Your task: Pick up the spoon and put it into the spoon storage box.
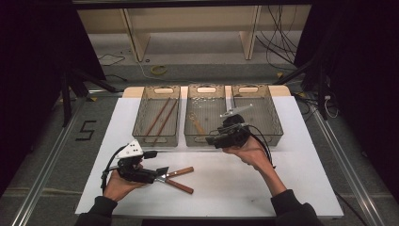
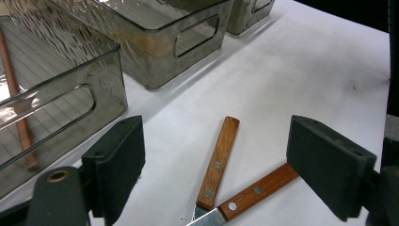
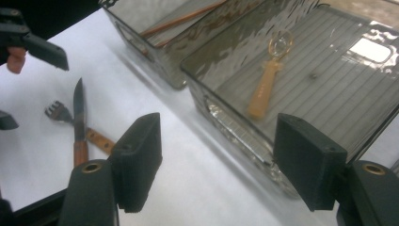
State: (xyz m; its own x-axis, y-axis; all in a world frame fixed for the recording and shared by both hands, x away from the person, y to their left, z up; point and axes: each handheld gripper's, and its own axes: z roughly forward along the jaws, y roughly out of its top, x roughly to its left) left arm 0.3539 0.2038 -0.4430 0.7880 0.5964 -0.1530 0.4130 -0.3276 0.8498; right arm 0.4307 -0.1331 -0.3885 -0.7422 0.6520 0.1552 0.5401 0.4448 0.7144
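Note:
A knife and a fork, both with wooden handles, lie crossed on the white table at the front left. Their handles spread out to the right. My left gripper hovers over their metal ends, open. In the left gripper view the two handles lie ahead between its jaws, clear of both pads. My right gripper is open and holds nothing, at the front wall of the middle bin. An amber spoon lies in that bin beyond its jaws.
Three clear bins stand in a row at the back of the table. The left bin holds wooden chopsticks, and the right bin stands beside the middle one. Cables and wooden shelf legs lie on the floor beyond the table.

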